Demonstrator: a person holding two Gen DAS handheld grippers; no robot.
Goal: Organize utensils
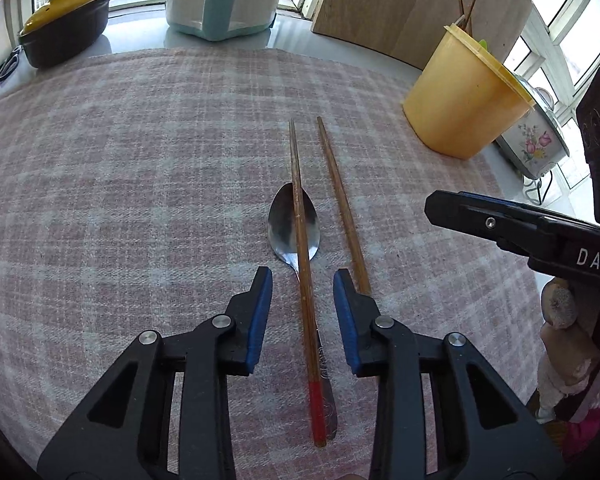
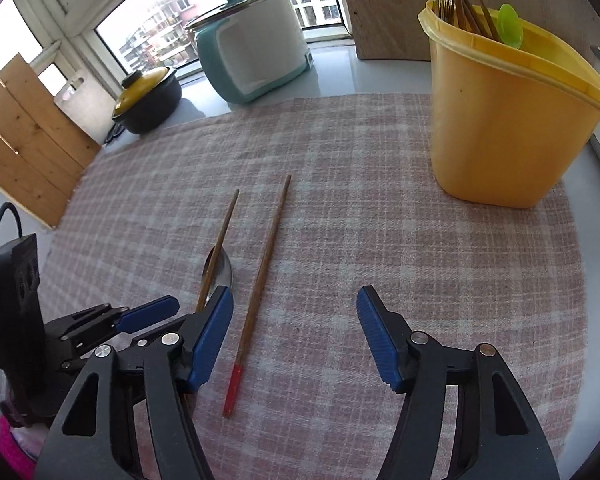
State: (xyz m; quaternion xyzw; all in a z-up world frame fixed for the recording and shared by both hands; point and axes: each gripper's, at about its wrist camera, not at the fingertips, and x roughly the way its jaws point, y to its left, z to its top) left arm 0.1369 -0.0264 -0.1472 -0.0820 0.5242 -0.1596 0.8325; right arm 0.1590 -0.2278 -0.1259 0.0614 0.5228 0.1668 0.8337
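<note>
Two wooden chopsticks with red ends and a steel spoon [image 1: 284, 224] lie on the checked cloth [image 1: 120, 160]. One chopstick [image 1: 300, 220] rests across the spoon's bowl. My left gripper [image 1: 302, 276] is open, low over the cloth, with that chopstick and the spoon's handle between its blue pads, untouched. The second chopstick [image 1: 340, 200] runs under its right finger. My right gripper [image 2: 294, 294] is open too, and the second chopstick [image 2: 268, 256] lies between its fingers, near the left one. The yellow utensil holder [image 2: 500, 128] stands at the far right with chopsticks, forks and a green spoon in it.
At the back stand a black pot with a yellow lid [image 2: 148, 100], a teal and white cooker [image 2: 252, 48] and a wooden board [image 1: 412, 8]. Wooden panels [image 2: 24, 140] lean at the left. A flowered appliance [image 1: 536, 140] sits behind the holder. A person's hand [image 1: 560, 308] holds the right gripper.
</note>
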